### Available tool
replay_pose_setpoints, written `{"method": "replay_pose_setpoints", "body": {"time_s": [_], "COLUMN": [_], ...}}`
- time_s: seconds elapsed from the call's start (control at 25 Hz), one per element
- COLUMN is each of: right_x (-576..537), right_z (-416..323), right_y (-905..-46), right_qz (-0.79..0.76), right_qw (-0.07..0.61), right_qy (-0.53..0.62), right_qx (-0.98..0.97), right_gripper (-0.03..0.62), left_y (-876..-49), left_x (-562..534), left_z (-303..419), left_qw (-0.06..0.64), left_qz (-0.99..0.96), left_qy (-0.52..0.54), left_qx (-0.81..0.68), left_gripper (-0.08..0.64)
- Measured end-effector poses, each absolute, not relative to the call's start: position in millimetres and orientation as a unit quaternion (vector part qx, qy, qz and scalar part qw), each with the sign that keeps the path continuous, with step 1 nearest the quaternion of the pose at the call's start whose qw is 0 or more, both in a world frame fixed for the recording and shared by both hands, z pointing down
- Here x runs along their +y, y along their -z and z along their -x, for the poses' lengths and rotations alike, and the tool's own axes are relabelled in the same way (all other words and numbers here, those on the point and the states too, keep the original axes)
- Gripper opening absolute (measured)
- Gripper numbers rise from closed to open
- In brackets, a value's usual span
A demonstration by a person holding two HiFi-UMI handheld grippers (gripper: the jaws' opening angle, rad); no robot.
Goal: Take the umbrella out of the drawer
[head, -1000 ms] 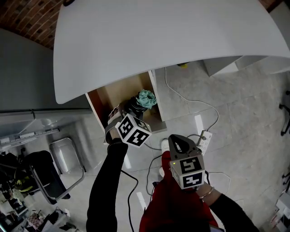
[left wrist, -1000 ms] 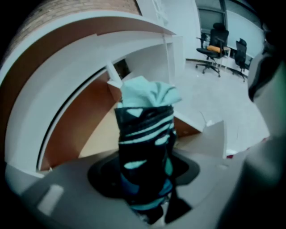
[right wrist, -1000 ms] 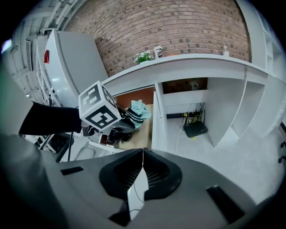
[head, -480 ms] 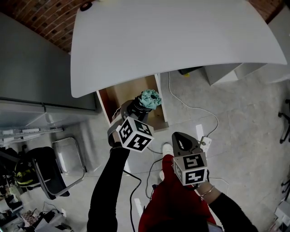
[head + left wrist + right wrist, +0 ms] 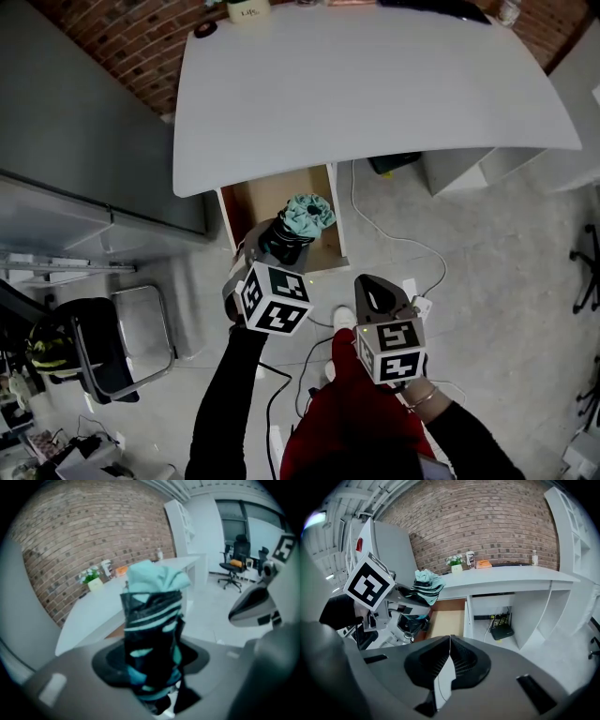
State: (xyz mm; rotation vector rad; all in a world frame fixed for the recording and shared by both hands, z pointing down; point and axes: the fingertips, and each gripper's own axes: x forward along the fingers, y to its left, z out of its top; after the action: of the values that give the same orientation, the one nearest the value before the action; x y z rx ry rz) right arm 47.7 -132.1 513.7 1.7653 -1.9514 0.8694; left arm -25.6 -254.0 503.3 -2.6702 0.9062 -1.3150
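Note:
A folded teal and black striped umbrella [image 5: 298,223] stands upright between the jaws of my left gripper [image 5: 277,246], which is shut on its lower part. It hangs above the open wooden drawer [image 5: 246,202] under the white desk. In the left gripper view the umbrella [image 5: 152,634] fills the middle, teal top upward. My right gripper [image 5: 375,298] is held to the right, over the floor, shut with nothing in it; its ribbed pads meet in the right gripper view [image 5: 449,641]. That view also shows the umbrella [image 5: 424,588] at left and the drawer [image 5: 446,623] ahead.
The white desk [image 5: 375,84] overhangs the drawer. A grey cabinet [image 5: 84,141] stands to the left, with a folding chair [image 5: 141,337] below it. White cables [image 5: 394,225] trail over the floor on the right. A router [image 5: 502,632] sits under the desk.
My left gripper has lifted the umbrella higher, up and away from the drawer. My right gripper has risen too, still shut and empty.

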Motion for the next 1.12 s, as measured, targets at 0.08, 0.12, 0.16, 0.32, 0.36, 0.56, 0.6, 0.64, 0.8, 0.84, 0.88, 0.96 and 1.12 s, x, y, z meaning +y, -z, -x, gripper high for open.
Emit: {"method": "replay_pose_setpoints", "body": {"time_s": [0.08, 0.12, 0.16, 0.32, 0.36, 0.56, 0.6, 0.64, 0.8, 0.84, 0.88, 0.96, 1.12], "right_x": [-129, -128, -127, -123, -121, -117, -116, -115, -110, -109, -107, -105, -103], "right_z": [-47, -47, -47, -45, -43, -35, -33, -31, -22, -20, -17, -13, -4], "right_y": [-505, -501, -497, -483, -479, -458, -453, -449, -437, -434, -430, -422, -409], "right_qz": [-0.626, -0.627, -0.627, -0.627, -0.627, -0.621, -0.62, -0.618, -0.607, -0.605, -0.603, -0.599, -0.593], "right_qw": [0.181, 0.18, 0.179, 0.178, 0.177, 0.174, 0.173, 0.172, 0.173, 0.174, 0.173, 0.171, 0.167], "right_qy": [-0.302, -0.299, -0.297, -0.284, -0.281, -0.264, -0.261, -0.257, -0.245, -0.242, -0.238, -0.232, -0.22], "right_qx": [-0.695, -0.697, -0.698, -0.703, -0.705, -0.717, -0.72, -0.723, -0.736, -0.739, -0.742, -0.747, -0.756], "right_gripper": [0.008, 0.008, 0.008, 0.008, 0.008, 0.008, 0.008, 0.008, 0.008, 0.008, 0.008, 0.008, 0.008], "left_y": [-491, -485, -479, -455, -449, -423, -419, -414, -397, -393, -389, -380, -364], "left_x": [-248, -245, -243, -231, -228, -210, -206, -203, -187, -183, -179, -171, -156], "left_z": [31, 34, 37, 49, 52, 67, 71, 74, 87, 91, 94, 102, 117], "left_qw": [0.006, 0.002, -0.002, -0.015, -0.018, -0.027, -0.029, -0.032, -0.046, -0.05, -0.054, -0.059, -0.069], "left_qz": [0.859, 0.86, 0.861, 0.863, 0.864, 0.864, 0.864, 0.863, 0.862, 0.862, 0.862, 0.861, 0.859], "left_qy": [0.412, 0.406, 0.4, 0.376, 0.371, 0.351, 0.347, 0.343, 0.323, 0.318, 0.312, 0.302, 0.286], "left_qx": [0.303, 0.308, 0.314, 0.336, 0.341, 0.361, 0.365, 0.369, 0.387, 0.391, 0.396, 0.404, 0.419], "left_gripper": [0.244, 0.244, 0.244, 0.244, 0.244, 0.244, 0.244, 0.244, 0.244, 0.244, 0.244, 0.244, 0.244]}}
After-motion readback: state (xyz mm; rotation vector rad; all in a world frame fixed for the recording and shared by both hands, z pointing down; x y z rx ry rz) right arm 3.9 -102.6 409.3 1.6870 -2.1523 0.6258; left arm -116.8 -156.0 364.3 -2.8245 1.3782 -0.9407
